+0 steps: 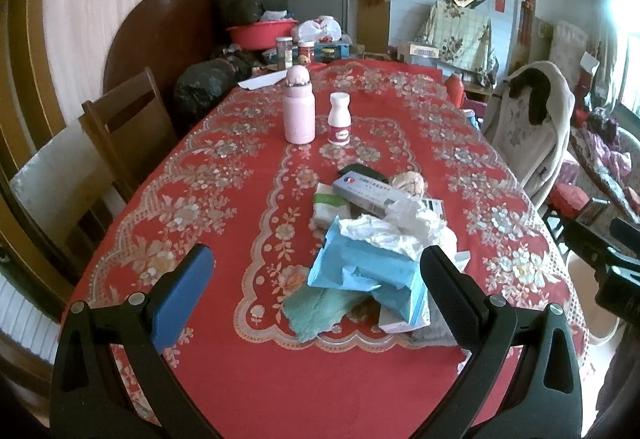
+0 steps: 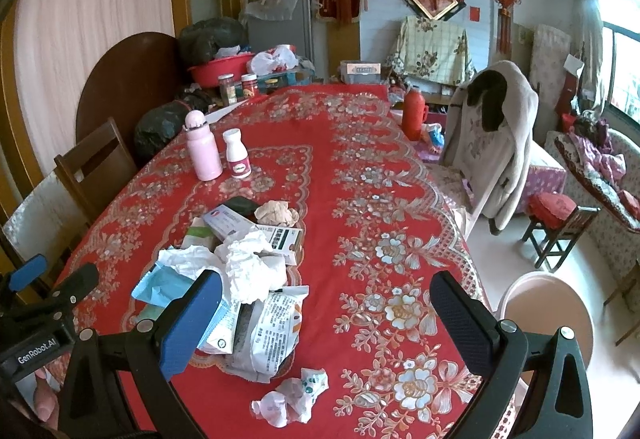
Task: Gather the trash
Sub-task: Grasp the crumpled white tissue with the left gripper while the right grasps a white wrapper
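Left claw: wide open, nothing between its jaws, held above the near end of the table; one blue pad, one black pad.
Right claw: wide open as well, empty, over the table's right half; its blue finger overlaps the trash heap in view.
Trash heap: straight ahead of the left claw, ahead and left of the right claw, lying on the red flowered tablecloth.
Blue tissue pack: torn open, just beyond the left claw's black finger, with crumpled white tissue on top.
Green cloth: under the near edge of the tissue pack.
Medicine boxes: farther back in the heap; printed Chinese text, too small to read.
White printed wrapper: right beside the right claw's blue finger; dense print, unreadable.
Crumpled wrapper: white with green and pink marks, lying alone just short of the heap, between the right claw's fingers in view.
Pink flask: upright, well beyond the heap.
White pill bottle: upright just right of the flask; red label, wording blurred.
Writing: "GenRobot.AI" on the left claw's body, seen at the right camera's left edge.
Pink bin: on the floor off the table's edge, behind the right claw's black finger.
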